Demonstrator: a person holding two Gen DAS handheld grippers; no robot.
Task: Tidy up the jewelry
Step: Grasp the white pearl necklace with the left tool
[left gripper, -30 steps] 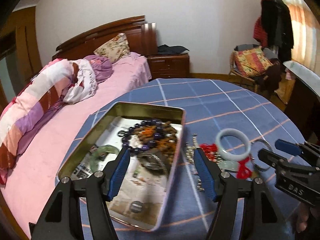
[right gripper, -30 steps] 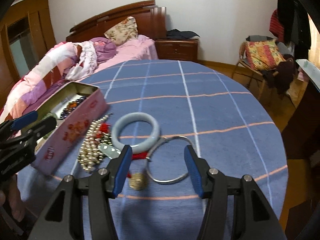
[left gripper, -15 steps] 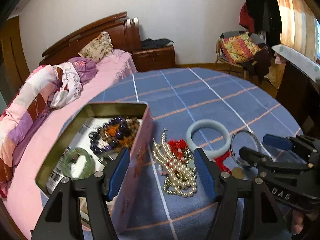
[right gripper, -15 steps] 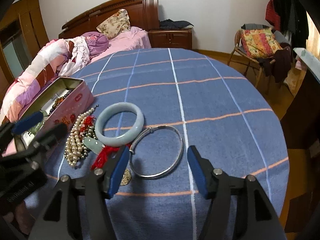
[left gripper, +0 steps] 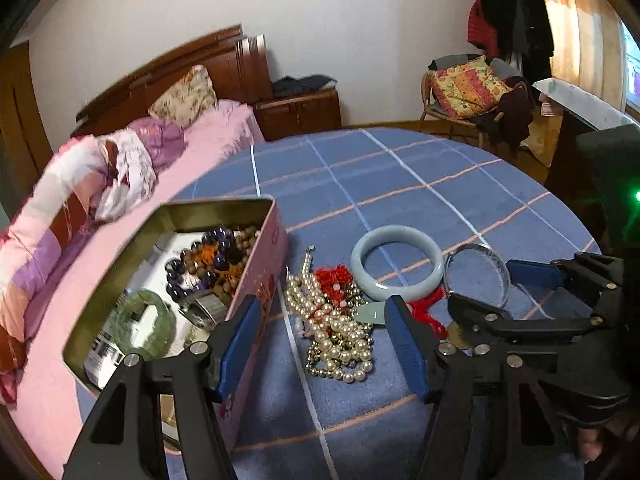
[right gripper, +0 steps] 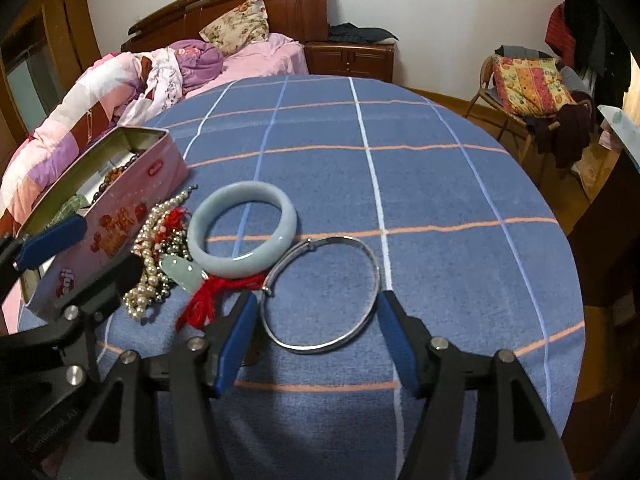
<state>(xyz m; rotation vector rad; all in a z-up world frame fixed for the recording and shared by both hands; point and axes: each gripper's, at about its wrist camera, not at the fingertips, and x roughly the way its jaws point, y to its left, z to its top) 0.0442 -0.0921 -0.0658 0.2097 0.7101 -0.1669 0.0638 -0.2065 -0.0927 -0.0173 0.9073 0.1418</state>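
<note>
An open pink tin [left gripper: 260,280] [right gripper: 120,216] holds dark bead bracelets [left gripper: 212,256] and a green bangle [left gripper: 146,322]. Right of it on the blue cloth lie a pearl necklace [left gripper: 336,340] [right gripper: 150,256], a pale jade bangle [left gripper: 398,262] [right gripper: 242,234], a red-corded jade pendant [right gripper: 180,270] and a thin silver bangle [right gripper: 320,294] [left gripper: 478,272]. My left gripper [left gripper: 324,344] is open, straddling the pearls above them. My right gripper [right gripper: 316,344] is open around the silver bangle's near edge.
The round table's blue checked cloth [right gripper: 400,184] ends close to a pink bed [left gripper: 80,208] on the left. A chair with cushions [right gripper: 532,88] stands at the far right. A wooden nightstand [right gripper: 352,56] sits behind the table.
My left gripper swung right from over the tin to over the pearls. My right gripper moved forward and down toward the silver bangle. Both stayed open.
</note>
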